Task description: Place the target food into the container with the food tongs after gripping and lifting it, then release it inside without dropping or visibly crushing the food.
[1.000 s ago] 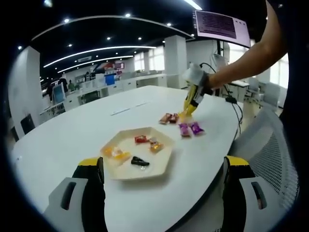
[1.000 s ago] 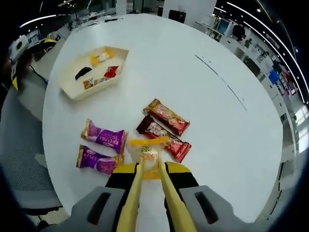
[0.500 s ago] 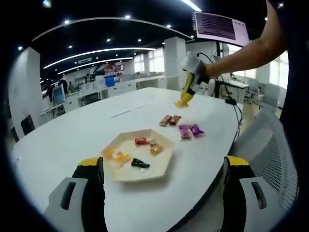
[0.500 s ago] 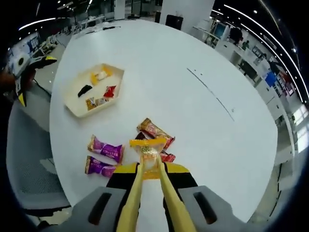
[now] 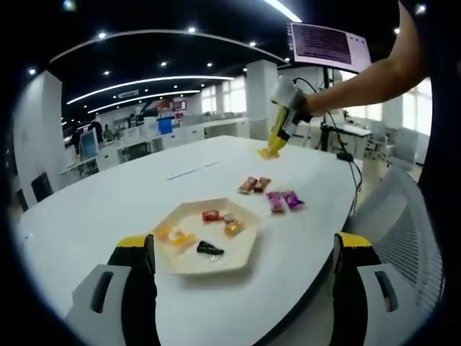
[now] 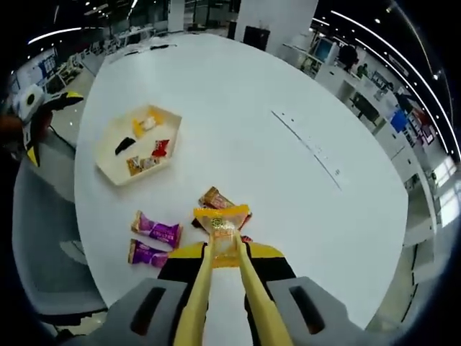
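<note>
Snack packet, orange crinkly wrapper (image 6: 220, 223), pinched at one end between yellow plastic tongs (image 6: 220, 281), which the right gripper (image 6: 222, 268) clamps shut, high above the white round worktop (image 6: 288, 187). Cream hexagonal tray (image 6: 108, 148) lies well apart, holding four sweets. Risks: thin edge grip (packet may slip mid-carry); squeezing harder could crush it; release short of the tray. Left gripper (image 5: 241, 270) fingers spread, empty, hovering near the tray.
</note>
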{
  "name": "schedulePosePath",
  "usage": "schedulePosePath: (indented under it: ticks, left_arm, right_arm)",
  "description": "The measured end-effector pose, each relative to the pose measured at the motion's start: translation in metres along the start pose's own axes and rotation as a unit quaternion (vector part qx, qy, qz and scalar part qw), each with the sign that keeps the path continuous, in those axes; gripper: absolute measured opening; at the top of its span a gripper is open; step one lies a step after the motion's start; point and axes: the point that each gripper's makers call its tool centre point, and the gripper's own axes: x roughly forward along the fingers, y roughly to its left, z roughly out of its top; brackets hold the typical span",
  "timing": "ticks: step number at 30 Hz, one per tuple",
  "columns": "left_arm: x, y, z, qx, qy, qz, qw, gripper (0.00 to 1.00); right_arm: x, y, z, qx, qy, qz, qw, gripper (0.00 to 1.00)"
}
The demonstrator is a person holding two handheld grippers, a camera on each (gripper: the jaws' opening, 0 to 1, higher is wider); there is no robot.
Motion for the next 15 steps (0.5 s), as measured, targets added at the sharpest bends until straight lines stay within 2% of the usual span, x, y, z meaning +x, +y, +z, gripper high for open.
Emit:
schedulePosePath:
  ticks: [4,15]
  left_arm:
    - [0.000,0.000,0.000,-0.002,-0.003,-0.002,1.0000,0.99]
    - [0.000,0.000,0.003,-0.008,-0.008,-0.003,0.9999,0.99]
  right_arm:
    - [0.000,0.005,0.006,-0.007,-0.001,0.003,1.0000,0.18]
    - [0.010,0.022,0.040,-0.027,-0.015,0.013,0.9994,0.19]
